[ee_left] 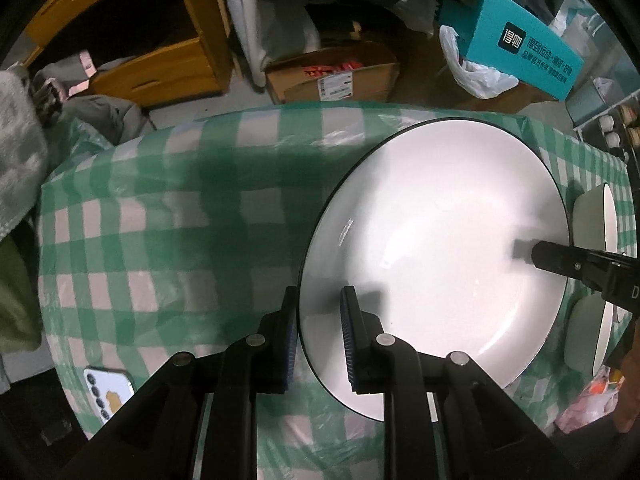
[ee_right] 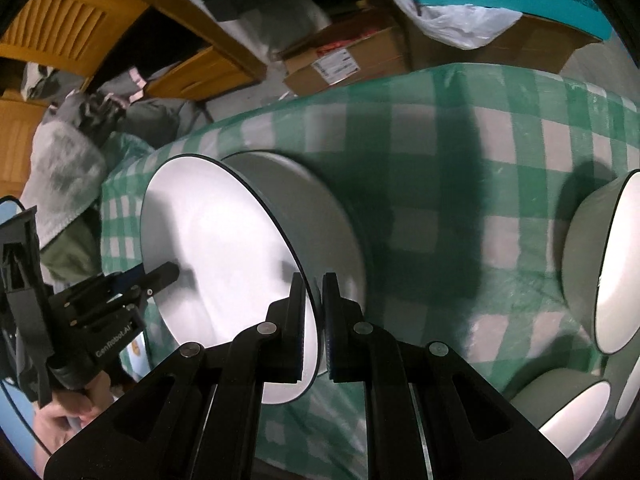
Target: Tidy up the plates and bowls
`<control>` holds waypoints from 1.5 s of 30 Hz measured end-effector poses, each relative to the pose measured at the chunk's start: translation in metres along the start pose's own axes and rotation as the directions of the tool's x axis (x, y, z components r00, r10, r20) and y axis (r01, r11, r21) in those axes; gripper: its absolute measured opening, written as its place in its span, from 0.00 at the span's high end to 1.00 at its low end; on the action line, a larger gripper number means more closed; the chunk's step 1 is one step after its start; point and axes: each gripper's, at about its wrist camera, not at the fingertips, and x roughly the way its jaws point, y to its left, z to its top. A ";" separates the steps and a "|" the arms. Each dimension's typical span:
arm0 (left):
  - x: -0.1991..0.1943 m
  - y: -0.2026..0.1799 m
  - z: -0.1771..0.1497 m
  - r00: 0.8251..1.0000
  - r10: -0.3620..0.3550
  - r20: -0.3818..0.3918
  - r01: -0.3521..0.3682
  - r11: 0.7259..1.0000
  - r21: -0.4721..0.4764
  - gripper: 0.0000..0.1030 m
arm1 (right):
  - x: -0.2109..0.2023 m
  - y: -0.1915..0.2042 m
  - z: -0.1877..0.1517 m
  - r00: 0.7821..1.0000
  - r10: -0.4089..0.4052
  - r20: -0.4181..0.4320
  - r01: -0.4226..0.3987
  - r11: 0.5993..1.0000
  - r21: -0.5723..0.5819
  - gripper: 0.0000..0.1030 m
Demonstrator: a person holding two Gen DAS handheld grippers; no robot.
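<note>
round ceramic plate (ee_left: pixel 436 240): white, thin black rim
tablecloth (ee_left: pixel 160 220): green-and-white check
cardboard box at one o'clock (ee_left: pixel 524 46): teal, white lettering
gripper pads (ee_left: pixel 347 340): blue

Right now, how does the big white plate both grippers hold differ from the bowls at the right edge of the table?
The white plate is wide and shallow; the bowls are narrower with tall pale-green sides. The plate is pinched at opposite rim edges by the left gripper and right gripper; the bowls are in no gripper. The plate is alone; the bowls cluster together on the checked tablecloth. Both have white insides and dark rims.
</note>
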 end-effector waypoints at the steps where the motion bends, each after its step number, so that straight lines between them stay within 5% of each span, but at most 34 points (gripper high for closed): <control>1: 0.002 0.000 0.002 1.000 -0.005 -0.003 0.005 1.000 0.000 0.81 | 0.000 -0.003 0.001 1.000 -0.002 -0.002 0.002 1.000 0.001 0.91; 16: 0.013 -0.008 0.004 1.000 0.029 -0.009 -0.029 0.999 0.024 0.81 | 0.007 0.002 0.012 0.995 -0.084 -0.049 0.083 0.996 -0.025 0.89; 23: 0.012 -0.010 0.003 1.000 0.018 0.008 -0.018 1.000 0.016 0.71 | -0.012 0.009 0.021 0.991 -0.137 -0.001 0.136 0.987 -0.082 0.74; 29: 0.016 -0.015 0.002 1.000 0.028 0.002 -0.028 0.999 0.030 0.67 | -0.011 0.018 0.028 0.985 -0.162 0.060 0.170 0.970 -0.174 0.52; 45: 0.022 -0.006 0.005 0.999 -0.041 -0.028 0.041 0.999 -0.011 0.62 | 0.019 0.033 0.034 0.993 -0.104 0.053 0.114 0.962 -0.249 0.51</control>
